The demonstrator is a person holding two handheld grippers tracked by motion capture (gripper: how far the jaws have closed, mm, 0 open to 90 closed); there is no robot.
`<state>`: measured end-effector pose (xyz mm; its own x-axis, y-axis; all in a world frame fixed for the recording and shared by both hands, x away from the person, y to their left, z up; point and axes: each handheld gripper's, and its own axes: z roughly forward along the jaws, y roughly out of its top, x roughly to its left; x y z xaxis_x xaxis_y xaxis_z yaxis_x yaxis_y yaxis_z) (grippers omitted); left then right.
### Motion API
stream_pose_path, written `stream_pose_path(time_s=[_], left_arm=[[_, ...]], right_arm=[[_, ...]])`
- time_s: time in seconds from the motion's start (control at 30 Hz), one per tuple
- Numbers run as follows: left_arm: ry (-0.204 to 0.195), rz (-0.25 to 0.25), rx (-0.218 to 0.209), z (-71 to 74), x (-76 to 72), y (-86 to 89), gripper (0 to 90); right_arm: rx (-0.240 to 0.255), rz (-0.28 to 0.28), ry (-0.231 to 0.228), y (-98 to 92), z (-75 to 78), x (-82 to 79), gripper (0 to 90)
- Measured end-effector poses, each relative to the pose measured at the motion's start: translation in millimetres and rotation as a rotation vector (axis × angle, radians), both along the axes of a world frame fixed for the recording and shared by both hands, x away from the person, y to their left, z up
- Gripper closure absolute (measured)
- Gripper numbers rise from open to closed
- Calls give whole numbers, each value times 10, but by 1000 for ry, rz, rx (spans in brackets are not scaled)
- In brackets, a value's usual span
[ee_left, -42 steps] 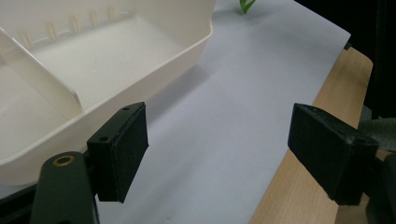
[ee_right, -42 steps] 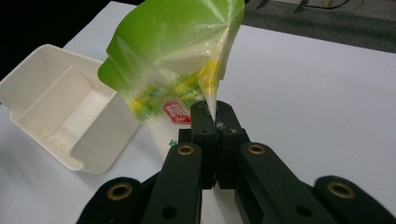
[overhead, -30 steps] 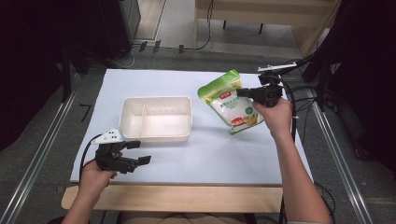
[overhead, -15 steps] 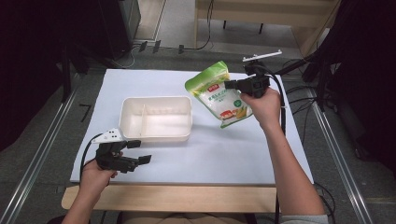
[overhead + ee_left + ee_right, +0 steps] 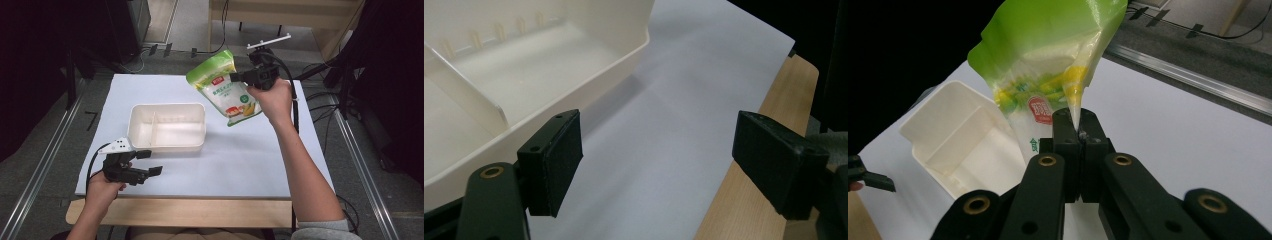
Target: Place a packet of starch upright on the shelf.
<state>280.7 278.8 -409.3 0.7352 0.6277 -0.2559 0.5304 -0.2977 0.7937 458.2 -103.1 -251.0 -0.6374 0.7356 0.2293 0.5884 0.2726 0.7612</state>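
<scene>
Progress looks about halfway, I think: the right claw (image 5: pixel 1079 131) pinches the edge of the green pouch (image 5: pixel 225 89), lifted above the worktop (image 5: pixel 250 155) beside the empty white tray (image 5: pixel 167 145). Left claw (image 5: pixel 656 165) waits spread apart.

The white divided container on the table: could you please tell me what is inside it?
Both compartments of the white container look bare, split by one divider. The green pouch hangs from the right claw, right of the container. Its near wall hides a strip of floor.
</scene>
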Motion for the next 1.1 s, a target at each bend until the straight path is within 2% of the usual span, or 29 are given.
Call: stream_pose_path(time_s=[0.13, 0.3, 0.47, 0.8, 0.97, 1.0, 1.07, 1.1], left_arm=[[0, 3, -2, 2, 0, 5, 209], [0, 4, -11, 2, 1, 6, 209], [-1, 5, -10, 3, 0, 8, 209], [-6, 11, -27, 13, -2, 34, 209], [-8, 12, -24, 8, -1, 32, 209], [-8, 12, -24, 8, -1, 32, 209], [-5, 9, -26, 8, -1, 35, 209], [-4, 9, -27, 8, 0, 36, 209]], right_arm=[[-14, 11, -9, 151, 143, 31, 900], [-32, 26, -14, 299, 226, 67, 900], [-44, 42, -24, 531, 340, 92, 900], [-45, 71, -32, 893, 382, 110, 900], [-52, 101, -17, 1181, 356, 132, 900], [-52, 101, -17, 1181, 356, 132, 900], [-57, 116, -9, 1330, 327, 128, 900], [-57, 116, -9, 1330, 327, 128, 900]])
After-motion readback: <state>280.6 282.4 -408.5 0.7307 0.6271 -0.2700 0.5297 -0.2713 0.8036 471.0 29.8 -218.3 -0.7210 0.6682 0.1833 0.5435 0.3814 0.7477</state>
